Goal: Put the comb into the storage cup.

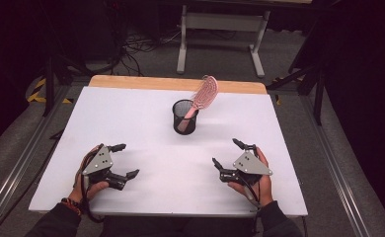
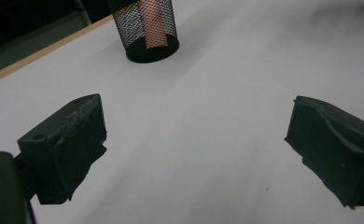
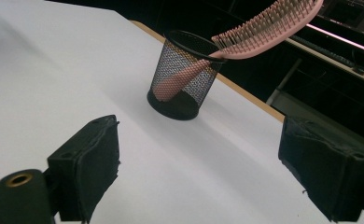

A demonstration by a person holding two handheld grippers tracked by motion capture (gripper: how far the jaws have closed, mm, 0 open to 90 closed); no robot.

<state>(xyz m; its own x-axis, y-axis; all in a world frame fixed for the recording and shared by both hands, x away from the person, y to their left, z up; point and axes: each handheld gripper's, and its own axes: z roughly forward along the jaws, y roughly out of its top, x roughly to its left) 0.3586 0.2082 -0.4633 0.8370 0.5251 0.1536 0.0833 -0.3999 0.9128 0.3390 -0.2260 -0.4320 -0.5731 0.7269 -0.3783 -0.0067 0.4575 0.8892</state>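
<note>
A pink hairbrush (image 1: 201, 101) is stood handle-down in a black mesh cup (image 1: 185, 118), its bristled head leaned out over the rim, tilted away to the right. The cup is set upright on the white surface, well ahead of the left gripper (image 1: 122, 160) and right gripper (image 1: 228, 154), roughly midway between them.

White table (image 1: 131, 123), grey floor (image 1: 299, 54), metal frame (image 1: 183, 44)

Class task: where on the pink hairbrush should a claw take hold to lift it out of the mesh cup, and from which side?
Grip the hairbrush just below its bristle head, above the cup rim. Come from above and the right: the handle is inside the cup, and the head leans out up and right in the high view.
</note>
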